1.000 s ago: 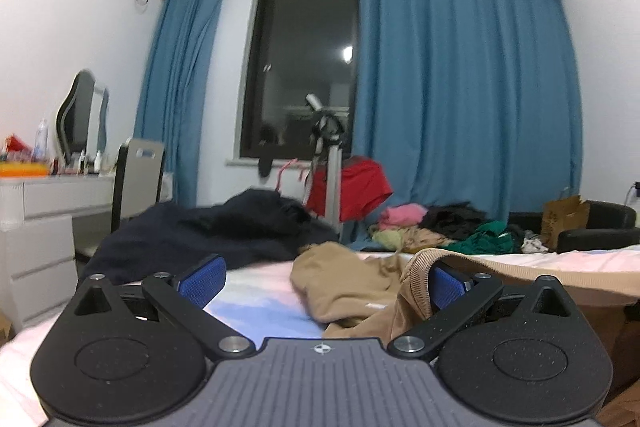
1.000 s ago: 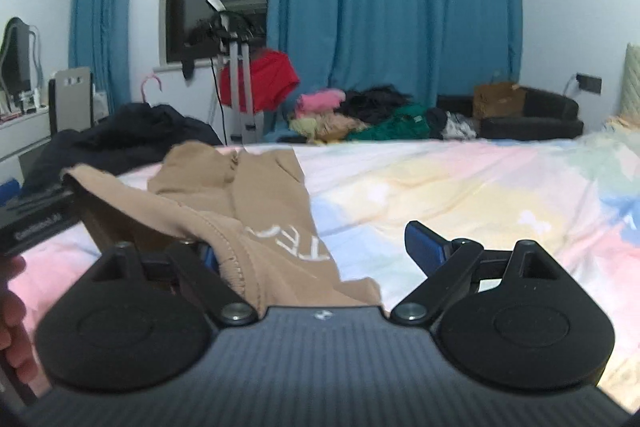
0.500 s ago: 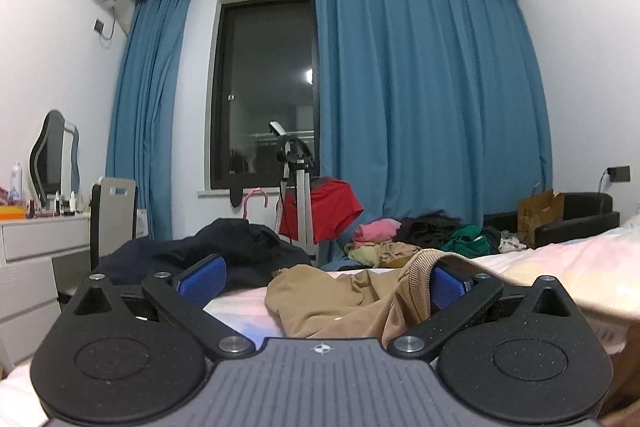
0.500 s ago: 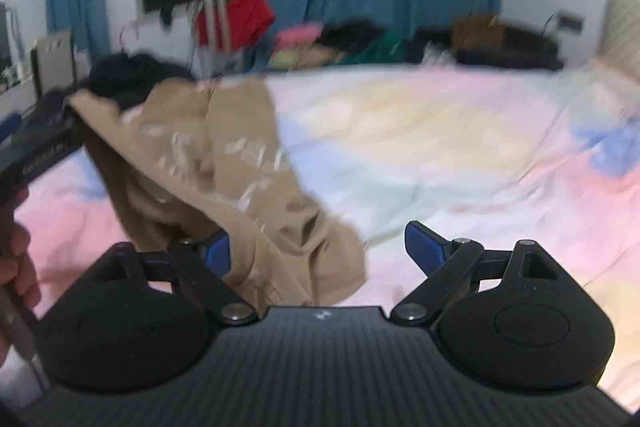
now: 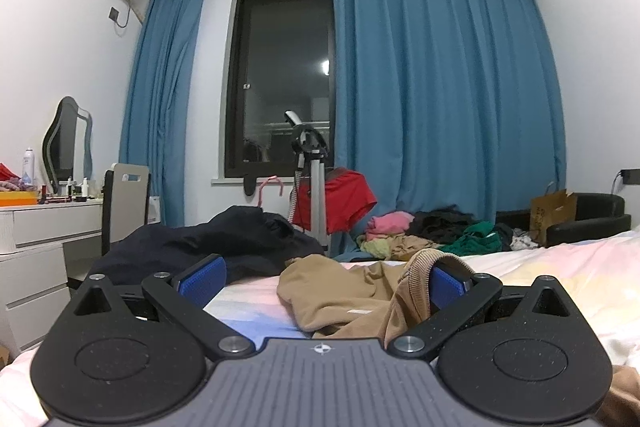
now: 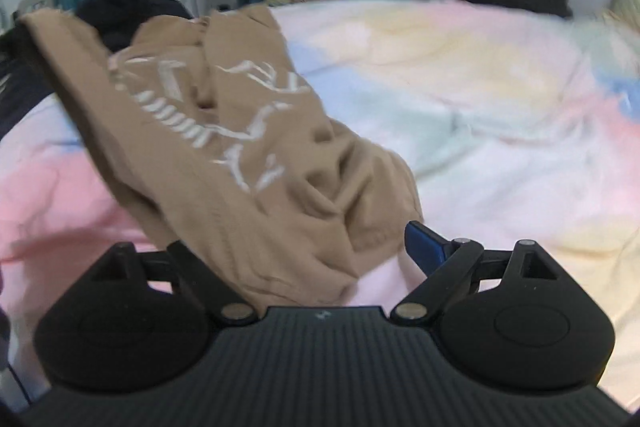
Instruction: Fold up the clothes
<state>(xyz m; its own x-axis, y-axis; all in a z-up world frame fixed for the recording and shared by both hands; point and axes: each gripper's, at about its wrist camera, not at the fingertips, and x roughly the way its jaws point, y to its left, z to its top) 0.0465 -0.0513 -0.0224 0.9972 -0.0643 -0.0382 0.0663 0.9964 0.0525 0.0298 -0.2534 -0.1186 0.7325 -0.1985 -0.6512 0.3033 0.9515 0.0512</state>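
A tan sweatshirt with a white printed logo hangs stretched between my two grippers above the pastel bed. In the left wrist view the sweatshirt lies bunched ahead, and its ribbed hem is hooked over my right blue pad. My left gripper stands wide open. My right gripper also stands wide open; the cloth drapes over its left finger and hides that pad, while the right pad is bare.
A dark garment pile lies on the bed's far left. A tripod with a red garment and a heap of clothes stand by the blue curtains. A white dresser and chair are at left; a black sofa is at right.
The right gripper has risen and tilted down, so the sweatshirt lifted and its logo side spread into view. The left gripper's view tipped upward, then settled; the hem stays on its right finger.
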